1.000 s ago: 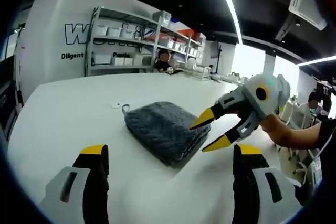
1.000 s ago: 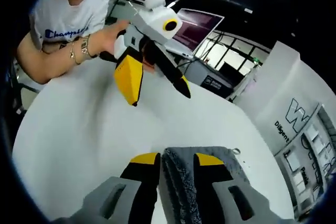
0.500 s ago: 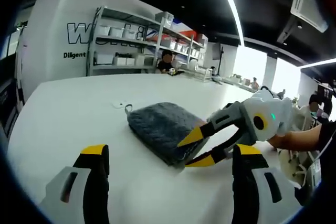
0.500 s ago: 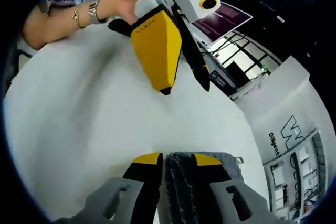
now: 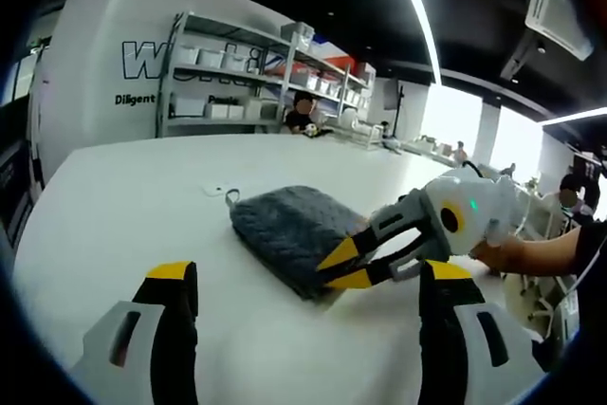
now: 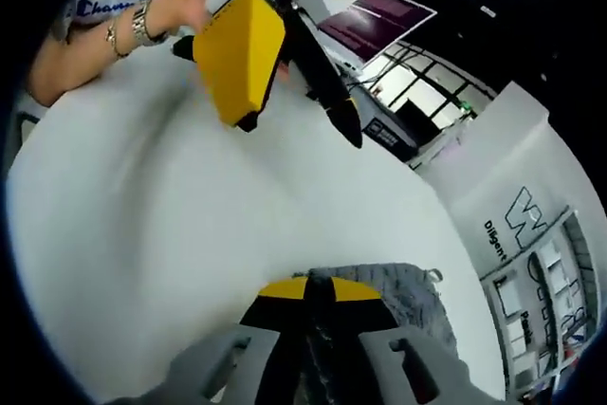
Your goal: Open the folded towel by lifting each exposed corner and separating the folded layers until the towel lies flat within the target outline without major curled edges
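A folded grey towel (image 5: 285,223) lies on the white table (image 5: 114,206). My right gripper (image 5: 339,267) comes in from the right in the left gripper view, its yellow tips pinched on the towel's near corner. In the right gripper view its jaws (image 6: 320,288) are shut on a fold of the towel (image 6: 408,291), which sticks up between the tips. My left gripper (image 5: 308,274) hangs short of the towel with its jaws wide apart and nothing between them. It also shows up high in the right gripper view as the left gripper (image 6: 299,130), held by a hand, open.
A small white object (image 5: 213,189) lies on the table just beyond the towel. Shelves with boxes (image 5: 256,64) stand along the far wall. A person in a white T-shirt (image 6: 123,7) sits at the table's edge, with a screen (image 6: 379,26) behind.
My right gripper dropped onto the towel's near corner and its jaws closed on the fold. The left gripper stayed open and kept about the same place.
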`<state>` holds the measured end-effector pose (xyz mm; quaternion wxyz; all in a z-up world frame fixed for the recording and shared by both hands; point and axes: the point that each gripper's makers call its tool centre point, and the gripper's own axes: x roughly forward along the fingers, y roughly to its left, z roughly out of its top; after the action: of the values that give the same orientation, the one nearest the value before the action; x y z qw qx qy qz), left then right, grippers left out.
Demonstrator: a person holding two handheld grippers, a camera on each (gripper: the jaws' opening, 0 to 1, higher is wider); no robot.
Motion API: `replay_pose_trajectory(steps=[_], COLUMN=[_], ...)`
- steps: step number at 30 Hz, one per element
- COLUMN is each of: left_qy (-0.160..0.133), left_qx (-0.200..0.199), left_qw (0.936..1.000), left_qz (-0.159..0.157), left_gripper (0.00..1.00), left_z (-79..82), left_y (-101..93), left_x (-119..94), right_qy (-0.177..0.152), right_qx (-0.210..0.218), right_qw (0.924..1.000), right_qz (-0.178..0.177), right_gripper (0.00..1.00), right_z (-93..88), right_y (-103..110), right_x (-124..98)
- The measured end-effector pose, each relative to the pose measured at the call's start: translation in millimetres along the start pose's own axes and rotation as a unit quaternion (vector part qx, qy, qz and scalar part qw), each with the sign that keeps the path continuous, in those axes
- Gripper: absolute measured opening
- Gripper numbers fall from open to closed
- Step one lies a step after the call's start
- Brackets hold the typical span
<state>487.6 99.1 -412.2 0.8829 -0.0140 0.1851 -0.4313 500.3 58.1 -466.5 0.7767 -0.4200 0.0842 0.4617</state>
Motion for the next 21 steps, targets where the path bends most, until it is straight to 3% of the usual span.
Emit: replay_pose_trajectory(steps=[6, 10, 21], left_qy=[0.001, 0.003, -0.001], left_qx=[0.001, 0.001, 0.001], left_qw=[1.0, 1.0, 1.0], left_qz=[0.001, 0.0, -0.003], left_gripper=[0.96, 0.96, 0.95], left_z=[-2.8, -3.5, -5.3], left_y=[-2.8, -2.4, -6.2], left_x=[-0.2, 0.1, -1.4], right_qy=[-0.047, -0.066, -0.092], right_qx=[0.06, 0.078, 0.141], right_qw=[0.9966, 0.9929, 0.9768], right_qz=[-0.03, -0.062, -0.133], right_gripper=[0.02, 0.02, 0.02], right_z=[13.4, 18.2, 11.1], right_y=[-22.1, -37.3, -78.0], right_x=[-18.5, -33.8, -76.9])
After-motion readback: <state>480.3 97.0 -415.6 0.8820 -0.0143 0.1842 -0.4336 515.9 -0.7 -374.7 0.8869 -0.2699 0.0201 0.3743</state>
